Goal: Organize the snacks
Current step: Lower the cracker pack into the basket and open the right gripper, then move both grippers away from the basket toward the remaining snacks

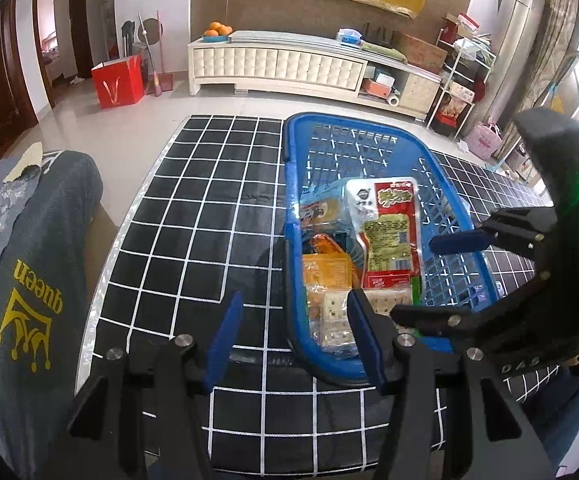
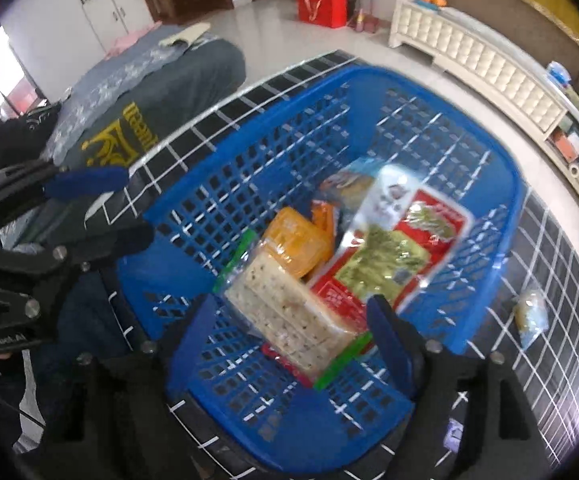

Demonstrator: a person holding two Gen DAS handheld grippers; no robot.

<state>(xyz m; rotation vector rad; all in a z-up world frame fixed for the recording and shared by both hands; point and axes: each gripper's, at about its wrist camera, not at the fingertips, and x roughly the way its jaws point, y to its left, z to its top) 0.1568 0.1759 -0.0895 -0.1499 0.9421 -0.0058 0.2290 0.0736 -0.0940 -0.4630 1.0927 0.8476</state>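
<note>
Blue basket (image 2: 485,184) w/ snacks at table (image 1: 193,216) edge; left gripper (image 1: 295,332), right gripper (image 2: 293,340) both wide open, empty.

I see the basket (image 2: 485,264) open at the top, so I could drop in from above, but its far half is crowded with packets: the cracker pack (image 2: 289,312) lies tilted over the red pack (image 2: 393,256), leaving bare mesh only at the near end. The left side of the counter (image 1: 193,216) is open checked cloth up to a grey cushion (image 1: 29,280) at its edge. On the right, one small packet (image 2: 531,316) lies just beside the basket wall.
</note>
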